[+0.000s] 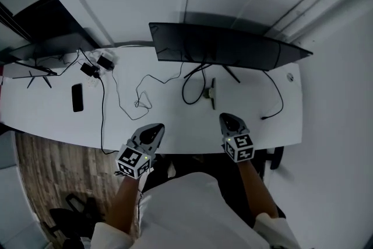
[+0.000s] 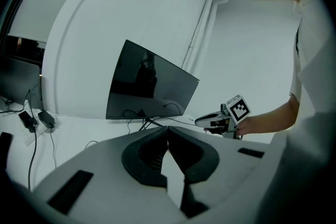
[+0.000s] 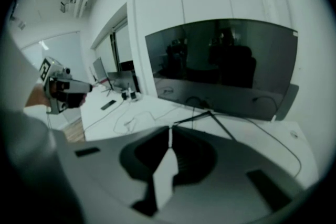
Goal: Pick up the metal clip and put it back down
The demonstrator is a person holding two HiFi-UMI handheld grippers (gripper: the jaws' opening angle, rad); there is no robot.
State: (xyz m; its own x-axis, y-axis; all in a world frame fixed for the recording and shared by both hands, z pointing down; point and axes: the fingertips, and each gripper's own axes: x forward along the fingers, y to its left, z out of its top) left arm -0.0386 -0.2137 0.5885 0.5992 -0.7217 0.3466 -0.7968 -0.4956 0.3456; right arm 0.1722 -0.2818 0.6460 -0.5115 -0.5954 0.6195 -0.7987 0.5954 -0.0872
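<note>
A small pale oblong thing lies on the white desk just in front of the monitor's stand; it is too small to tell whether it is the metal clip. My left gripper hovers over the desk's near edge, left of centre. Its jaws are shut with nothing between them. My right gripper hangs over the near edge further right, a short way in front of the pale thing. Its jaws are also shut and empty. Each gripper shows in the other's view, the right gripper and the left gripper.
A wide dark monitor stands at the back of the desk, its thin stand legs spread in front. Black cables loop over the desk's middle. At the left lie a black phone and two power adapters. A wooden floor shows below.
</note>
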